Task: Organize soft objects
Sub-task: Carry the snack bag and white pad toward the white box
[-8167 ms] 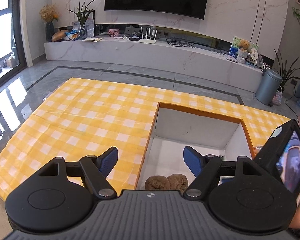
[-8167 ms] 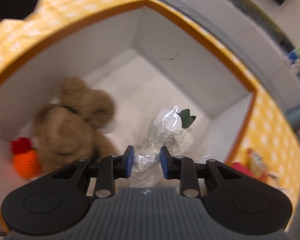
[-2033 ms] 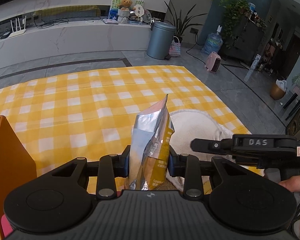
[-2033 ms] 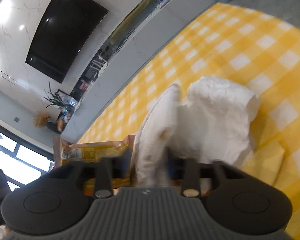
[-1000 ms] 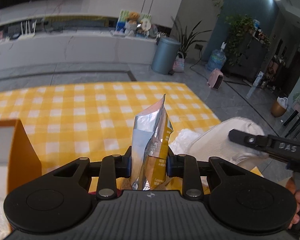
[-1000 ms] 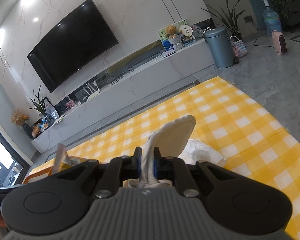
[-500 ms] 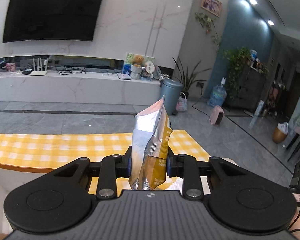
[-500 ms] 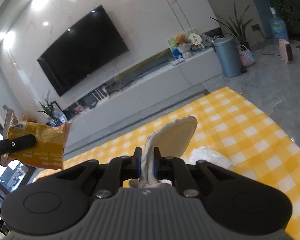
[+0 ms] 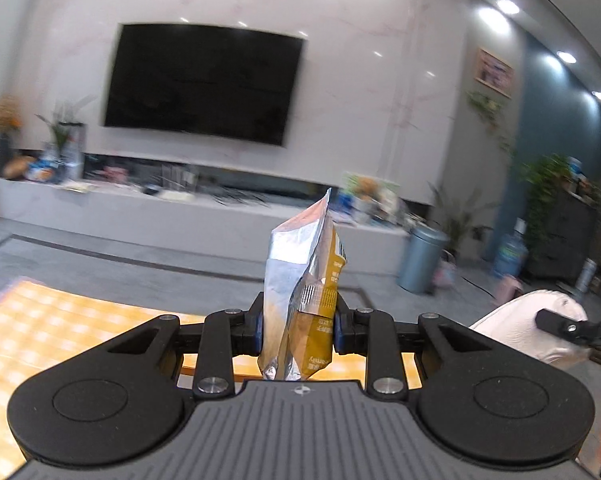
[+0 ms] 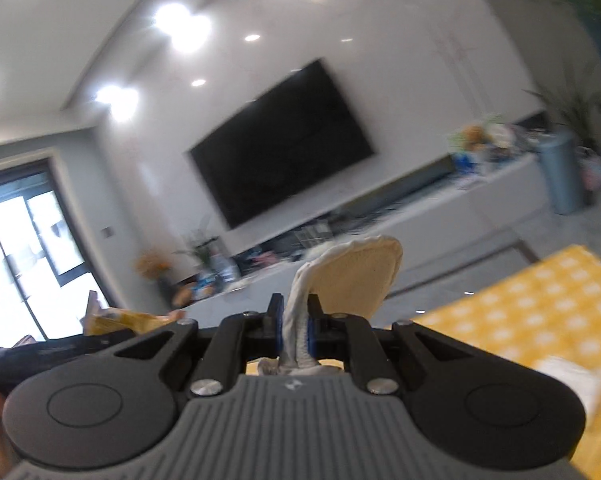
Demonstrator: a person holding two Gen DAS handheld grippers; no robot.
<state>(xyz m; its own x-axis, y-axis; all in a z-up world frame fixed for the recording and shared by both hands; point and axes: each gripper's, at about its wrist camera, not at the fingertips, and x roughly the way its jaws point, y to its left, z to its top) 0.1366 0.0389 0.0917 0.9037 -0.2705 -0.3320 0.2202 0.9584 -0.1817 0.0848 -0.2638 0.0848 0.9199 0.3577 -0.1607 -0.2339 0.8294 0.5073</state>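
Checked cloth (image 9: 52, 344) below, left tool (image 9: 298, 326) gripping pouch (image 9: 304, 292) aloft

Both views look forward along their own tongs, from just behind the jaws and held above the yellow checked table (image 9: 52, 328). The left wrist view faces nearly level toward the wall-mounted television (image 9: 204, 84), straight ahead of the left gripper (image 9: 298, 330); the right gripper (image 9: 568, 330) enters at its right edge. The right wrist view is rolled and tilted, with the same television (image 10: 284, 140) ahead of the right gripper (image 10: 294, 332) and the left gripper (image 10: 60, 350) at its left edge. Both share the television wall, the low cabinet and the grey bin (image 9: 422, 258).
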